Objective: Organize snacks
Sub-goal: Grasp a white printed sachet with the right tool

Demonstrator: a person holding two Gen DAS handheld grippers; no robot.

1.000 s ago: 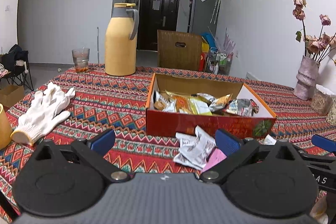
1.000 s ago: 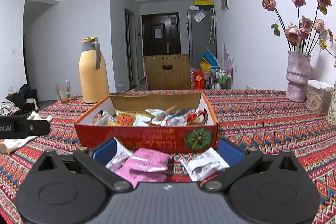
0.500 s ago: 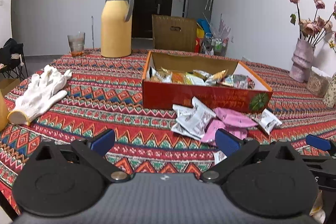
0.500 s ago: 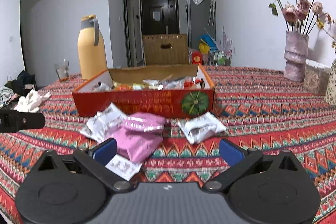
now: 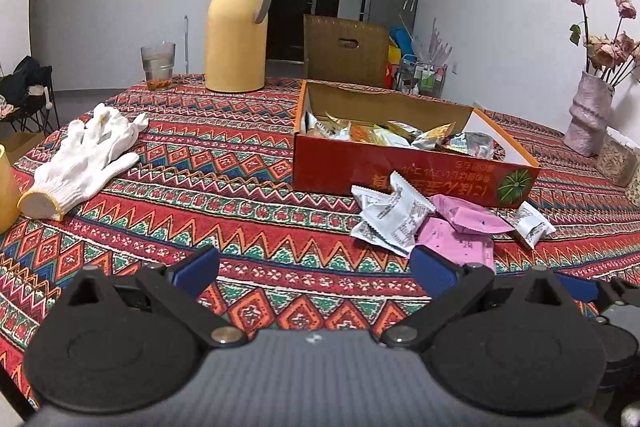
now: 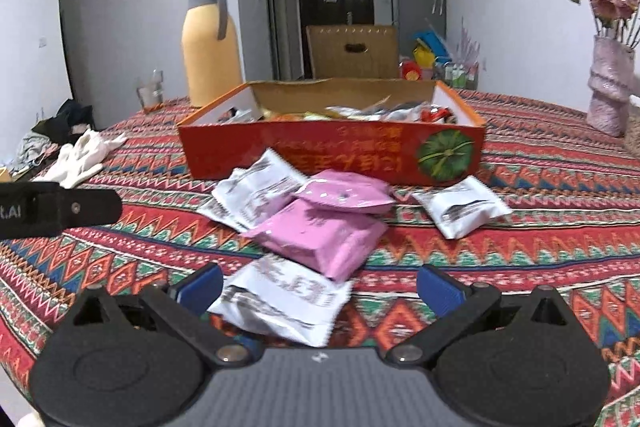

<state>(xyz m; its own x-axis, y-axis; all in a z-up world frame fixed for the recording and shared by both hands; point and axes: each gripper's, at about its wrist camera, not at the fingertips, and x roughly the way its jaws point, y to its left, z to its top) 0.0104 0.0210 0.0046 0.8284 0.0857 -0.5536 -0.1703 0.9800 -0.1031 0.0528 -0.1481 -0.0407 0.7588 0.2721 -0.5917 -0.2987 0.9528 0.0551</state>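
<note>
Pink and white snack packets (image 6: 320, 227) lay heaped on the patterned cloth just before the red carton (image 6: 332, 151), presumably awaiting boxing. You held your right gripper (image 6: 320, 287) wide above the nearest white packet (image 6: 280, 303); your left gripper (image 5: 314, 269) gaped empty.

From here I see the worktop (image 5: 224, 163) under a woven patterned cloth, matt. The box (image 6: 332, 155) looks like printed cardboard, red outside, raw brown inside. Pink packets (image 6: 320, 235) and white packets (image 6: 460, 211) read as smooth film, faintly shiny. The gloves (image 5: 86, 159) are knitted cotton. My left hand-held gripper (image 5: 314, 267) is matt black plastic with blue pads (image 5: 430, 265).
</note>
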